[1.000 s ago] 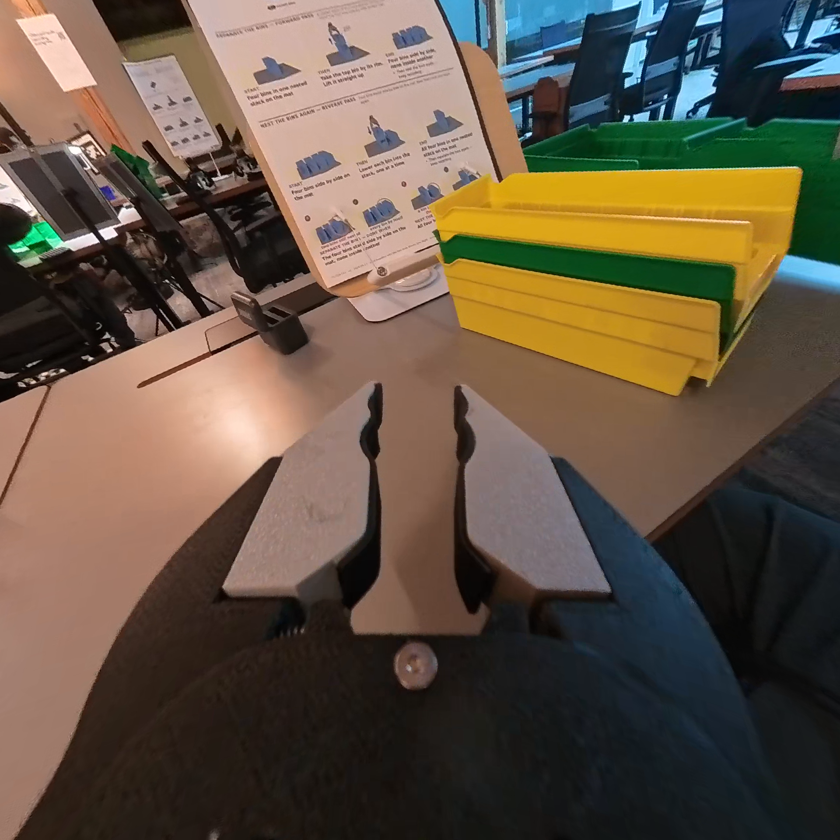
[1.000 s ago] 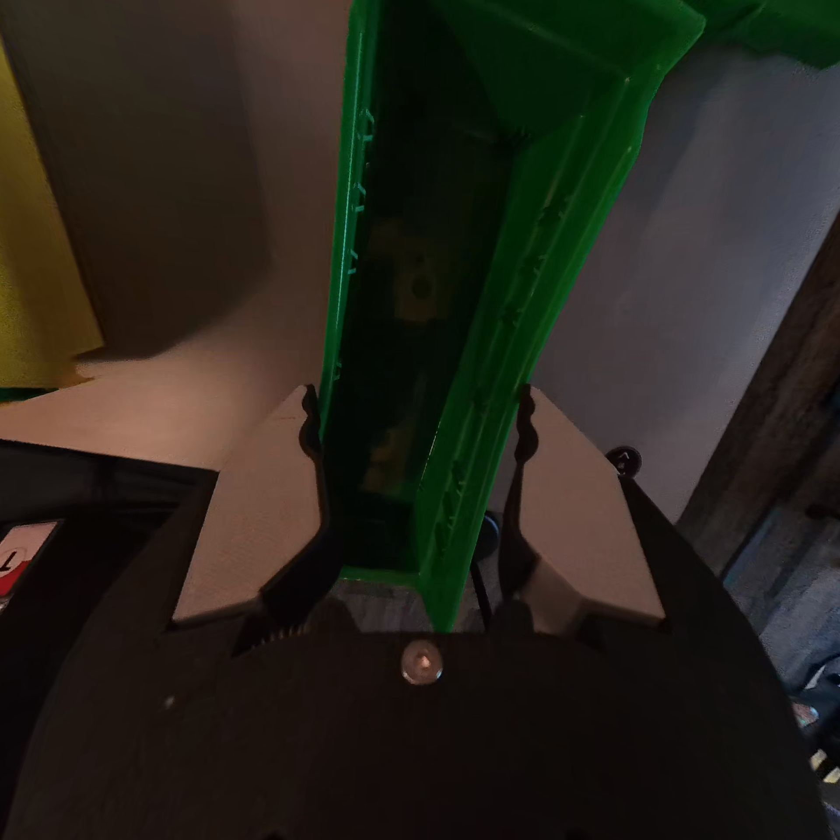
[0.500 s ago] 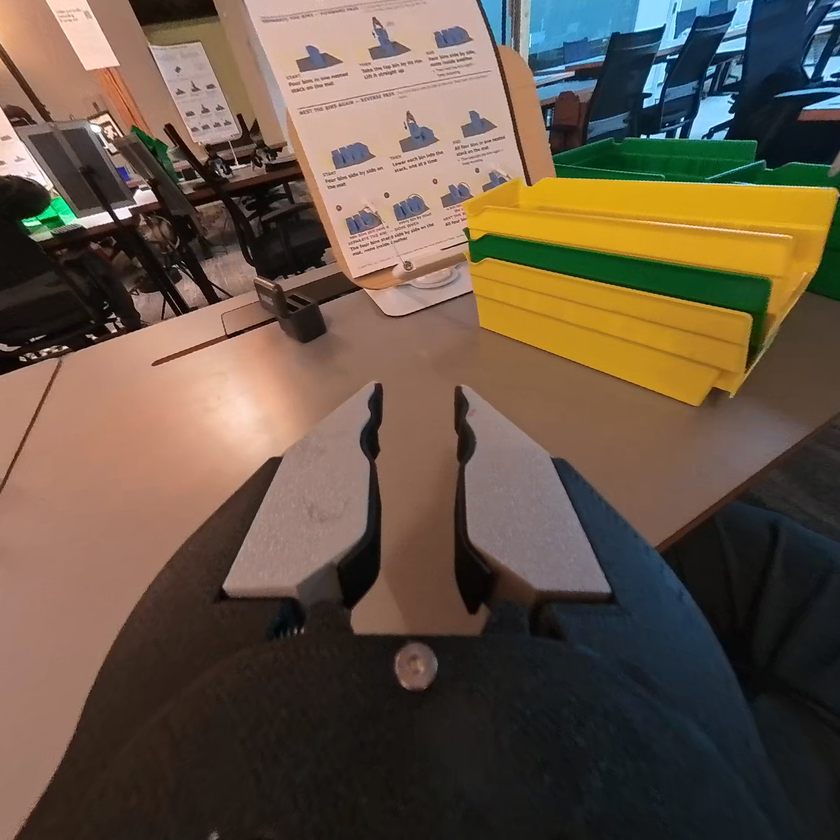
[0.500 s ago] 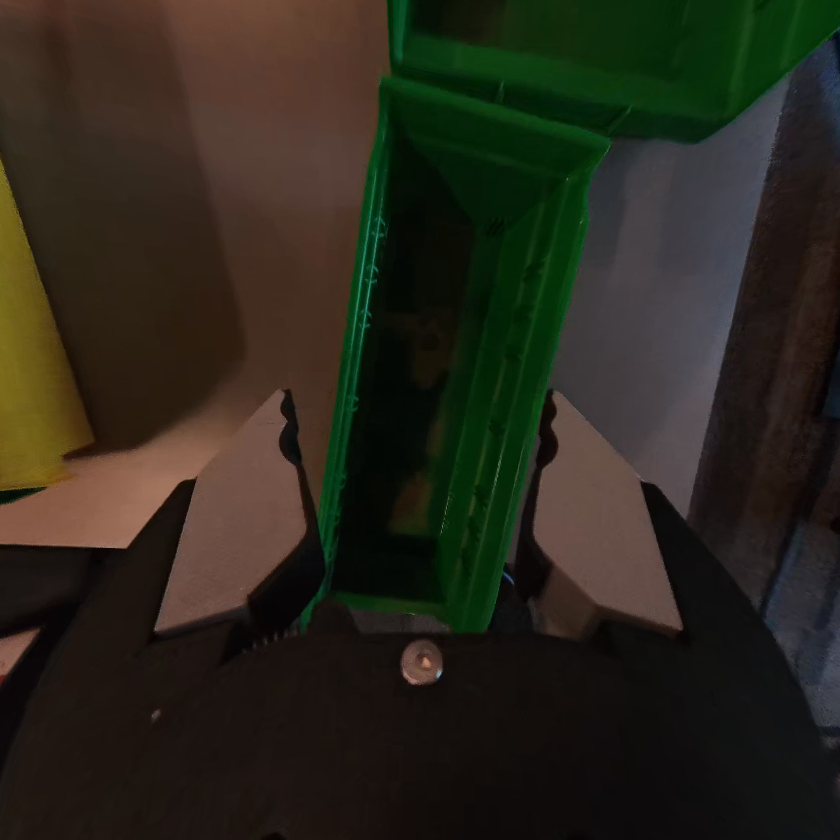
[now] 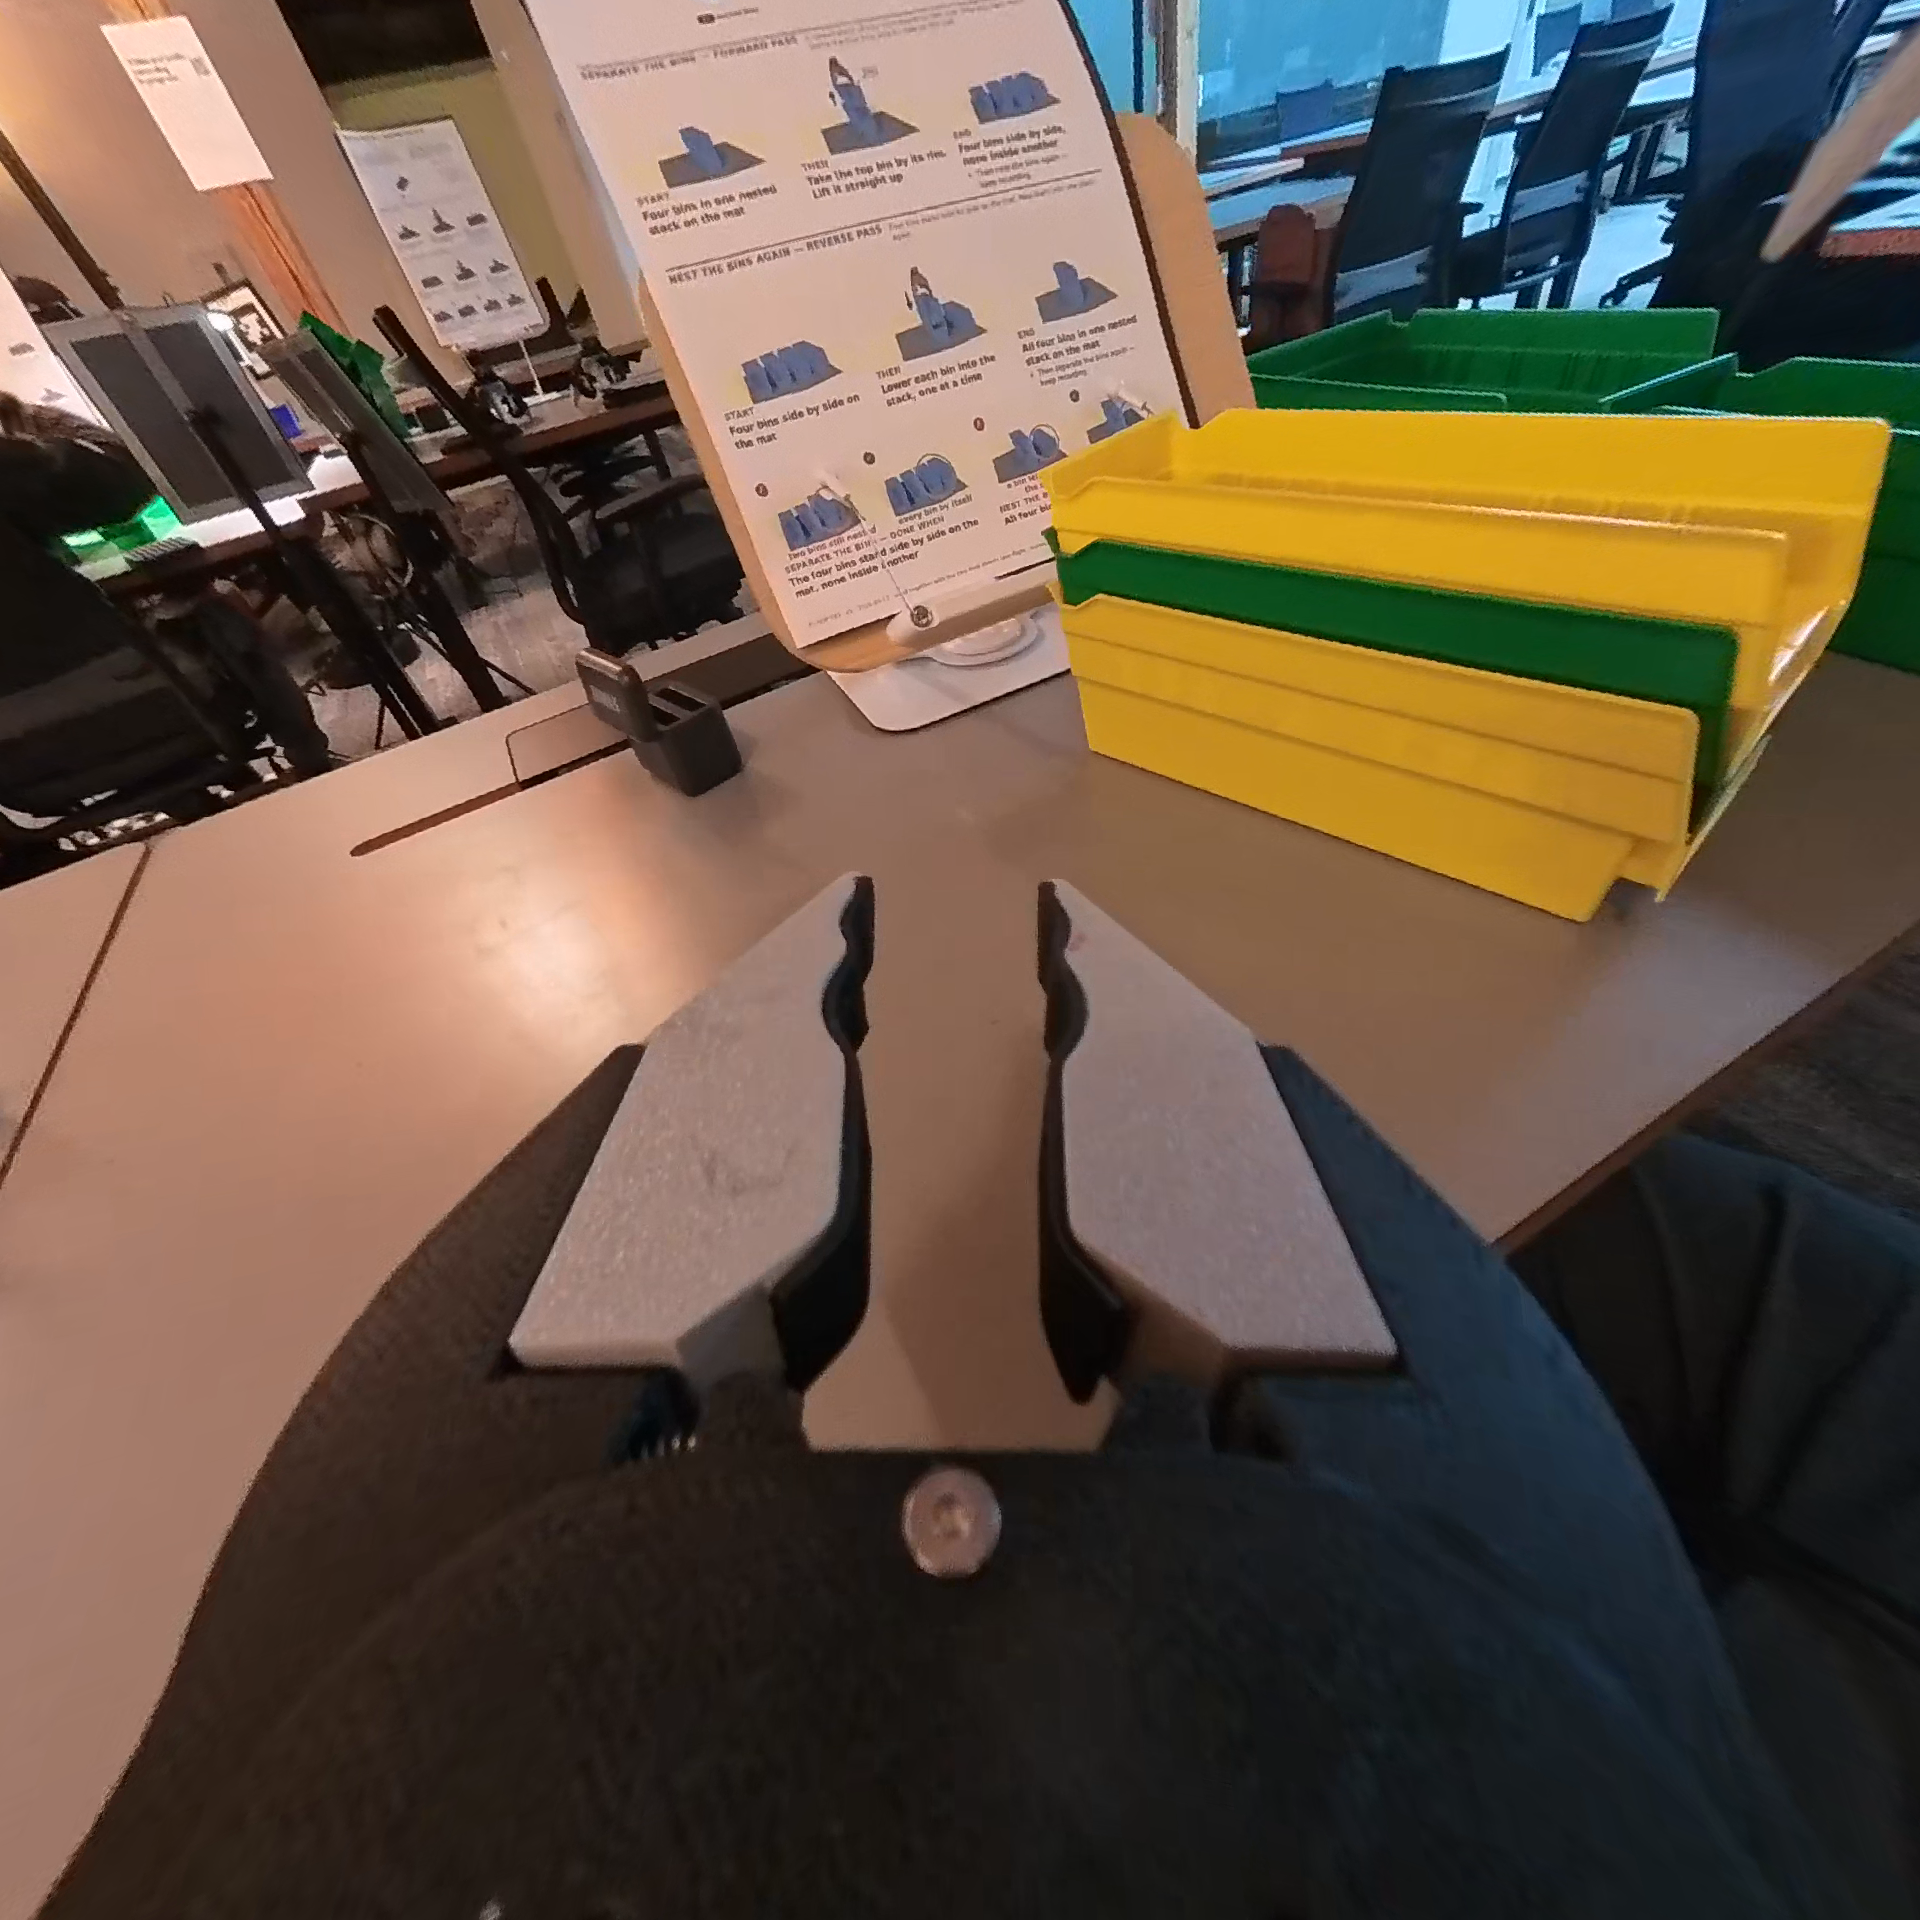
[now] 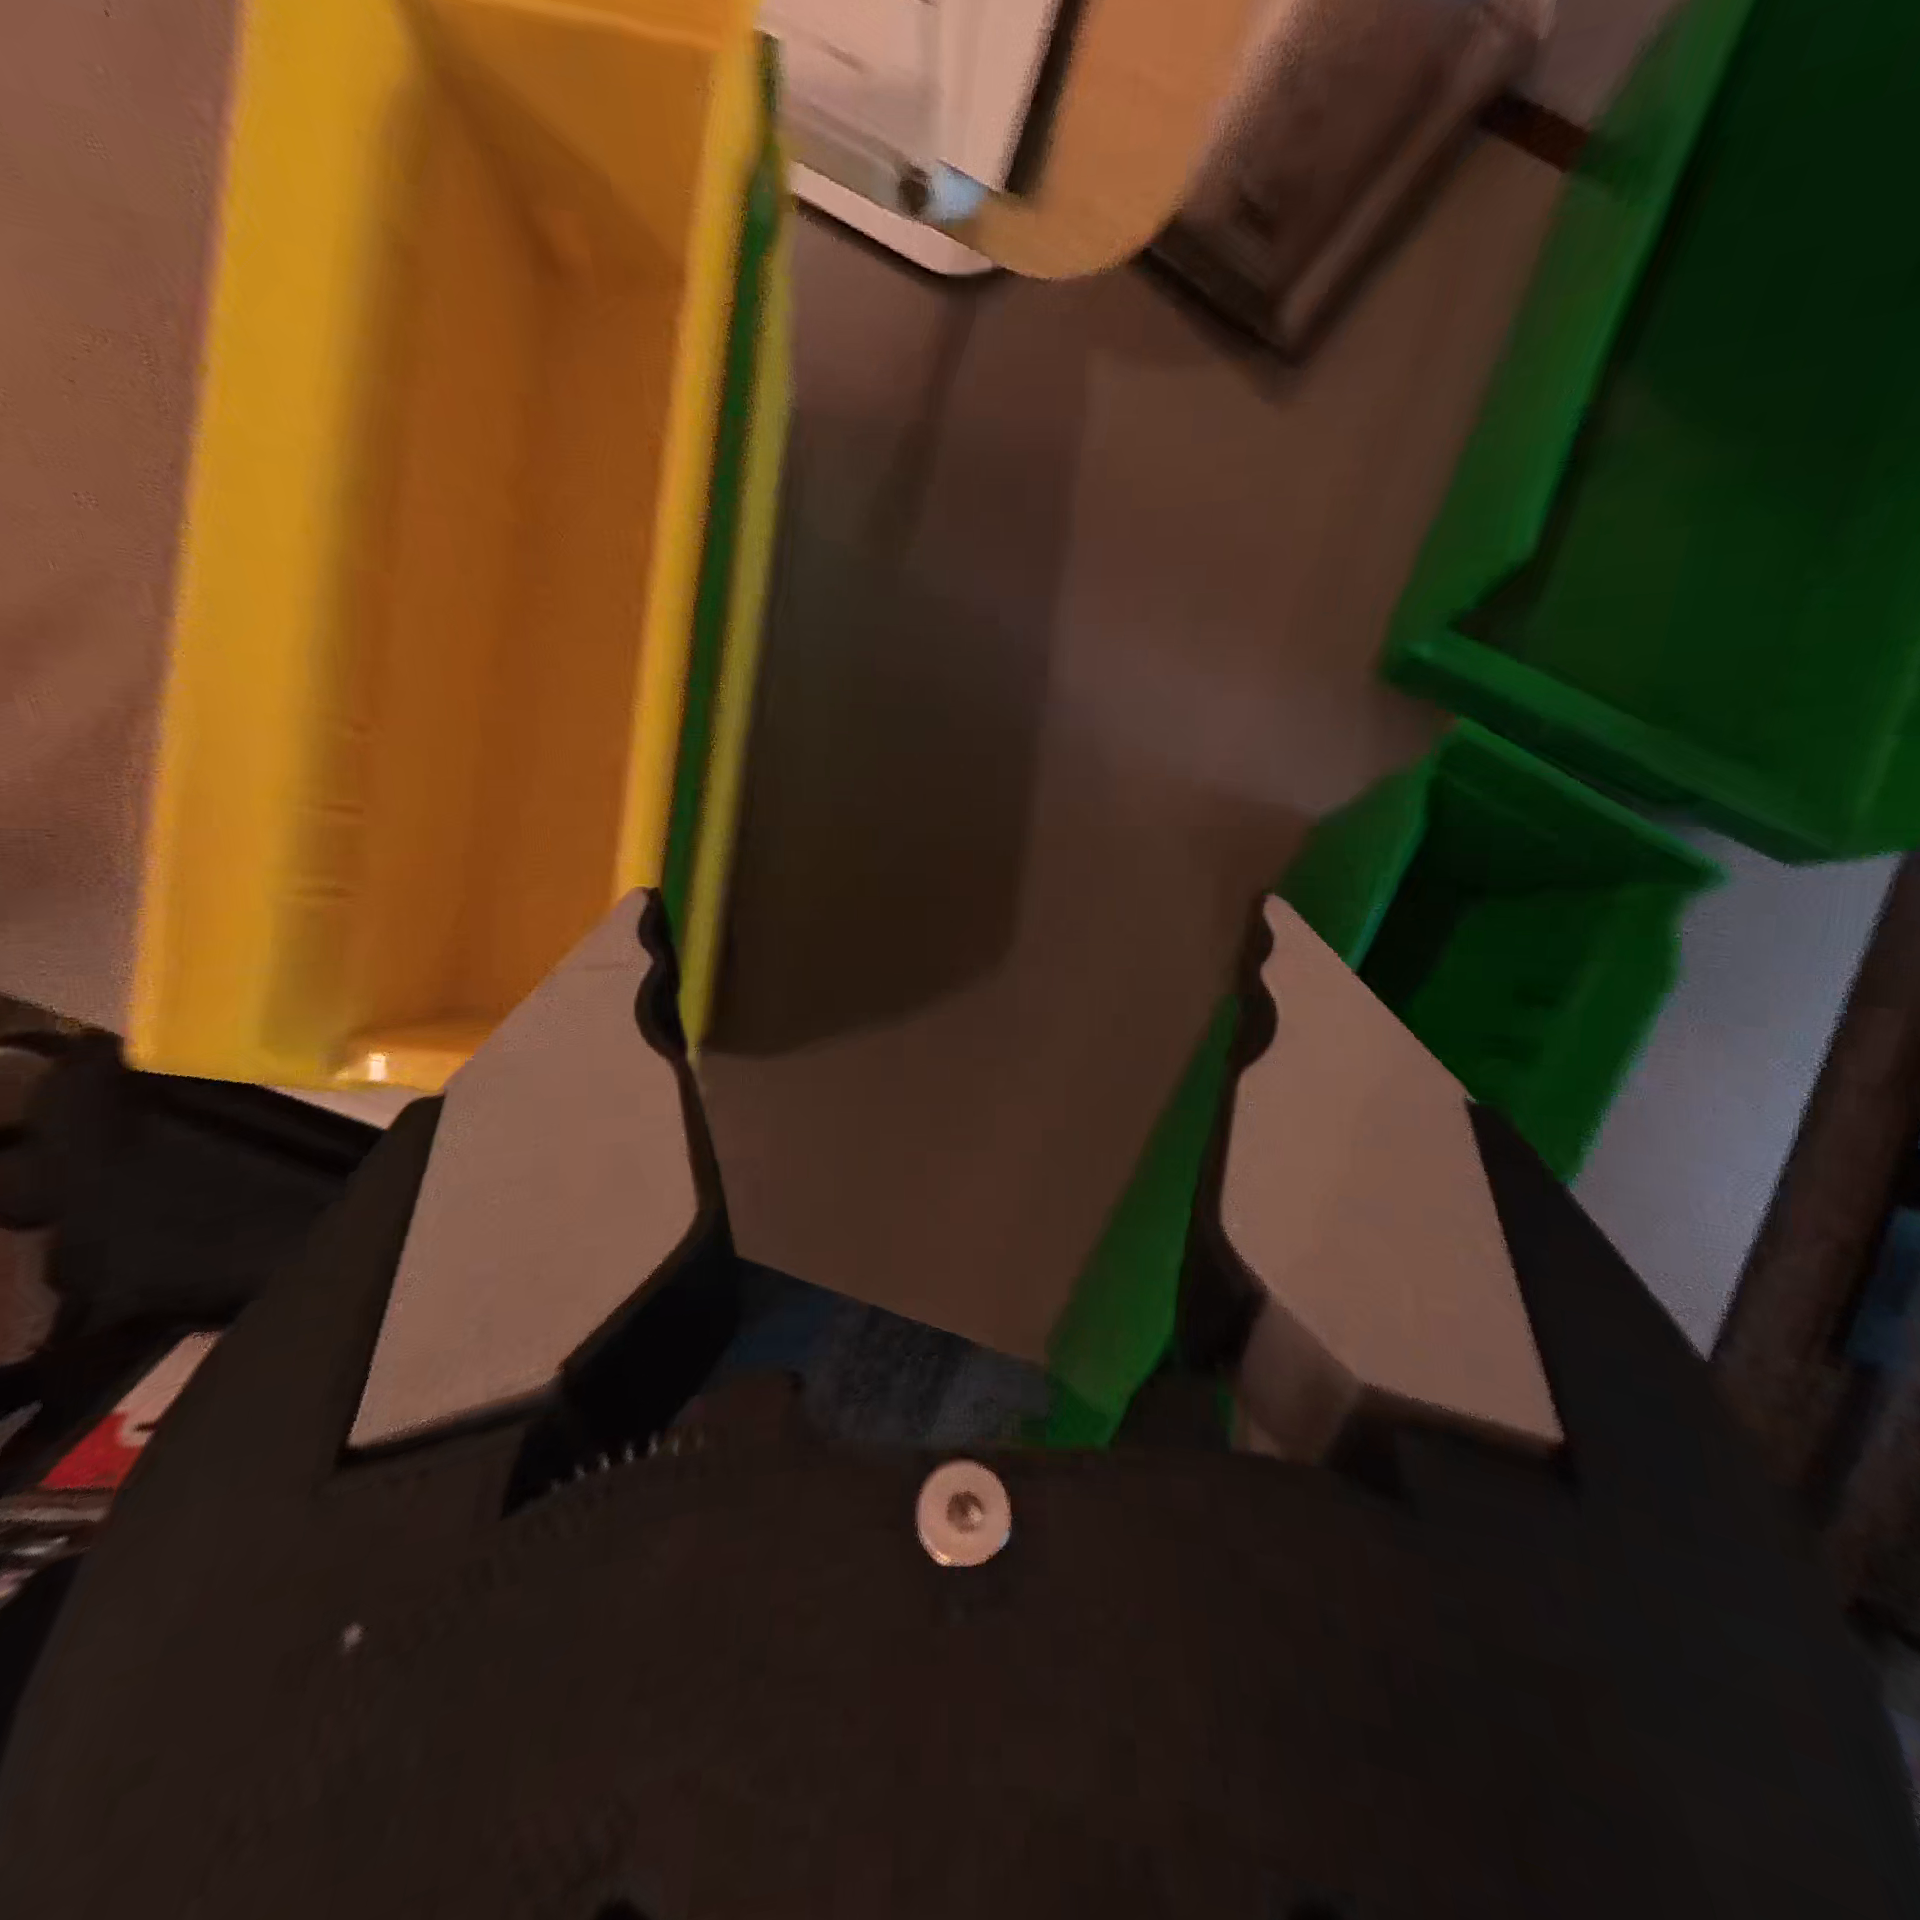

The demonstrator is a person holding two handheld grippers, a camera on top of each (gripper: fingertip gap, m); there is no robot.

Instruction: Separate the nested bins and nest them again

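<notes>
**Both grippers empty, the bins wait to be pulled apart**

The left gripper hangs low over the flat grey table with its jaws a narrow gap apart and nothing between them. I think it waits there to stay out of the way.

The right gripper looks down from above with its jaws wide and empty, maybe ready for the next bin. A small green plastic bin sits alone on the table just beside its right finger.

The stack of long yellow plastic bins with one green bin inside is nested, so most of the job is left. A tall white paper sign on a wooden stand is close behind the stack and could get bumped. More green bins crowd the far side
</notes>
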